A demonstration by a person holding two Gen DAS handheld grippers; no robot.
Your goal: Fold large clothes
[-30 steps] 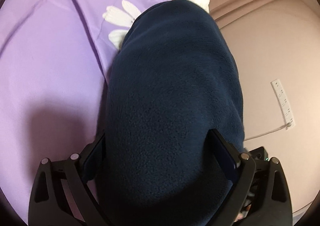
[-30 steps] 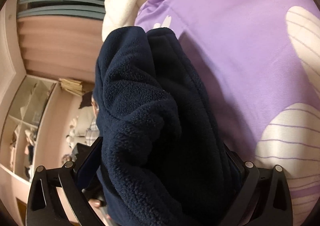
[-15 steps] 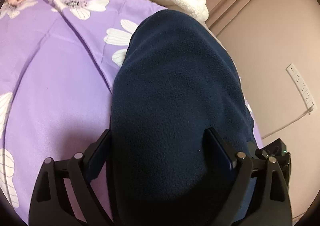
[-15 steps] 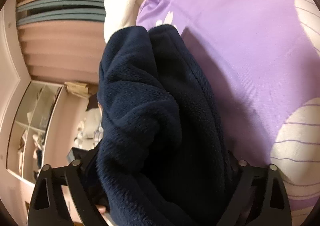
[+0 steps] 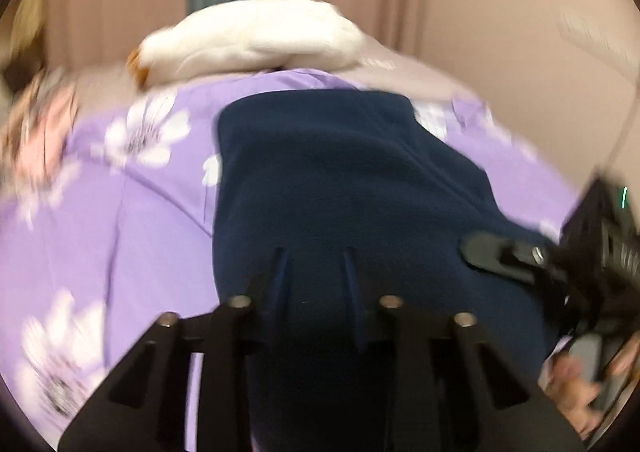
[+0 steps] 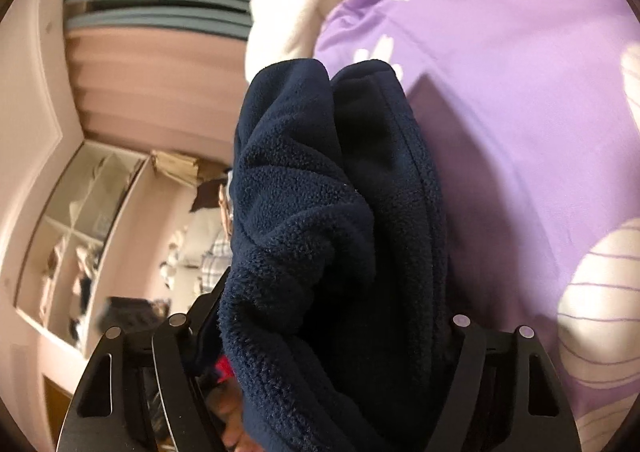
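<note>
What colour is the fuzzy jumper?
The fleece garment is dark navy blue, clearest in the right wrist view.

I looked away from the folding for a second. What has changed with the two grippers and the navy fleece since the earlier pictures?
The left hand-held gripper has just been closing: its jaws, earlier wide astride the folded navy fleece garment, now stand narrow above it, with no cloth visibly pinched. Its view swung up towards the white plush toy. The right hand-held gripper has closed somewhat, still straddling the fleece. The fleece stays on the purple flowered bedsheet.
</note>
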